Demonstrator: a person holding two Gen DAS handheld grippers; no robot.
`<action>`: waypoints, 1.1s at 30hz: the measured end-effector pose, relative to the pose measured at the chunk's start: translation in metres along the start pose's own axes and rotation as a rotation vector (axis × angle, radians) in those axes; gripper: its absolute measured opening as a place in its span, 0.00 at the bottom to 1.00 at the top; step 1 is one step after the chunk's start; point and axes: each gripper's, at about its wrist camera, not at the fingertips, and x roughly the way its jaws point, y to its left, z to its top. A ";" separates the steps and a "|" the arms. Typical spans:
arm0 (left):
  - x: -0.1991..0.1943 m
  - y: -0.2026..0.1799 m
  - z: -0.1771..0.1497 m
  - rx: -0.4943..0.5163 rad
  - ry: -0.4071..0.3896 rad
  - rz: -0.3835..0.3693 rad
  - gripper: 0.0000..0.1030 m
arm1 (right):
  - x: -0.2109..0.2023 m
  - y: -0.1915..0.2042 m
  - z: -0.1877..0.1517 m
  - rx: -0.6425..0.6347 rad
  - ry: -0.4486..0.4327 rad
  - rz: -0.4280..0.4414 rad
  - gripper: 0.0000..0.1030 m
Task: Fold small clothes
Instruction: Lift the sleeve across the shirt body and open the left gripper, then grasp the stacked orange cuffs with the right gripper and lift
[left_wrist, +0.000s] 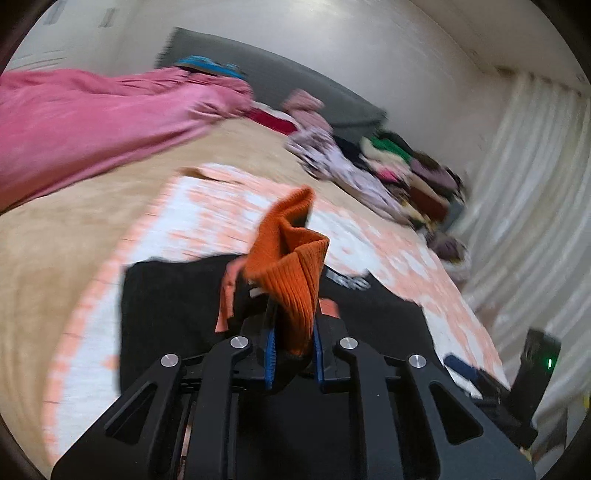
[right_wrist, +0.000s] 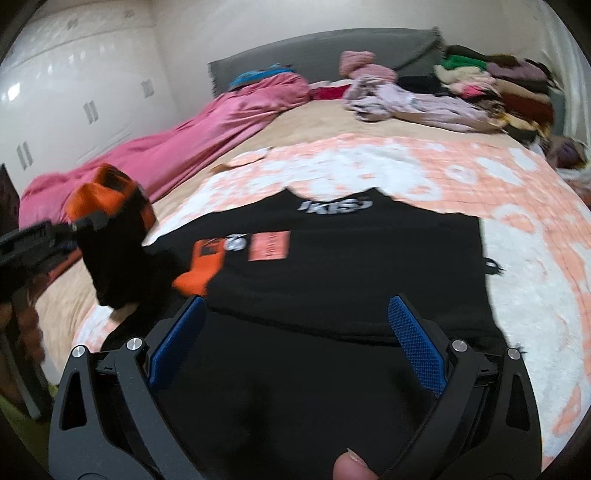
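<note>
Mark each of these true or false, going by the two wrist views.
1. The left gripper is shut on an orange cuff. True.
2. The right gripper grips the black garment. False: its jaws stand wide open, holding nothing.
3. The black garment lies on a peach-and-white blanket. True.
4. The pink cover lies over the black garment. False: it lies apart, along the bed's far side.
</note>
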 end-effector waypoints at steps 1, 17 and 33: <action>0.012 -0.011 -0.005 0.024 0.025 -0.014 0.12 | -0.002 -0.010 0.000 0.017 -0.006 -0.013 0.90; 0.095 -0.051 -0.068 0.216 0.262 -0.074 0.15 | 0.012 -0.050 -0.004 0.097 0.016 -0.054 0.90; 0.052 -0.023 -0.038 0.231 0.144 -0.002 0.51 | 0.052 0.003 0.007 0.052 0.141 0.102 0.71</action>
